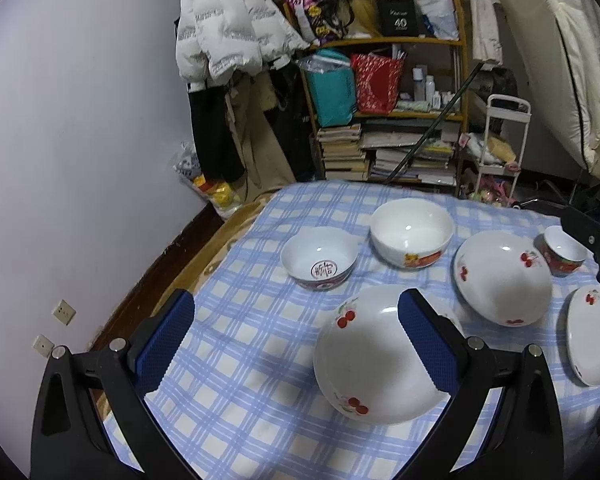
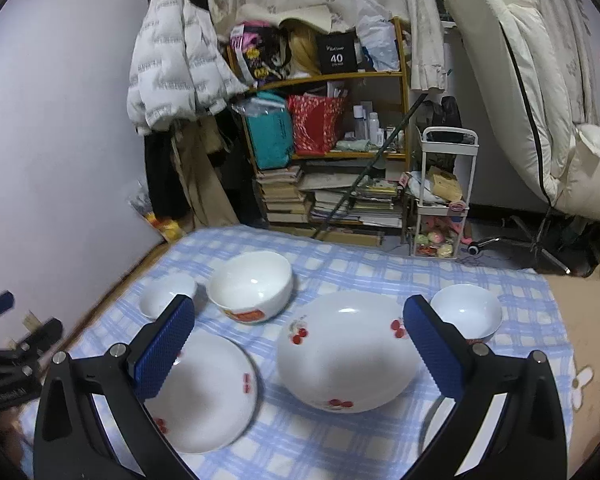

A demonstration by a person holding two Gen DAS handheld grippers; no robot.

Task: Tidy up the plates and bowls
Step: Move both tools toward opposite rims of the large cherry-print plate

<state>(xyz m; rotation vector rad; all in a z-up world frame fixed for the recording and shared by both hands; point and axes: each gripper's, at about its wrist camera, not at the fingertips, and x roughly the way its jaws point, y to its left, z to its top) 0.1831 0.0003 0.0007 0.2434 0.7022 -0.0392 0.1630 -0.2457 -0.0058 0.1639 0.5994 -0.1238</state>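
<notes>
Several dishes sit on a blue checked cloth (image 1: 236, 380). My left gripper (image 1: 296, 296) is open above it, and its right finger overlaps a deep cherry-print plate (image 1: 364, 360). Beyond lie a second cherry plate (image 1: 504, 276), a third at the right edge (image 1: 592, 336), a bowl with a red character (image 1: 318, 258), a white bowl with an orange print (image 1: 412, 232) and a small red-sided bowl (image 1: 564, 250). My right gripper (image 2: 299, 300) is open over a cherry plate (image 2: 348, 356). Another cherry plate (image 2: 208, 392) lies under its left finger. The white bowl (image 2: 250, 288) and a small bowl (image 2: 466, 312) stand behind.
The cloth-covered surface ends at a wooden edge on the left, near a pale wall (image 1: 80, 140). Behind it stand a cluttered shelf (image 1: 392, 92) with books and bags, hanging coats, a small white cart (image 2: 444, 192) and an upright mattress (image 2: 540, 100). The other gripper's body shows at each view's side edge.
</notes>
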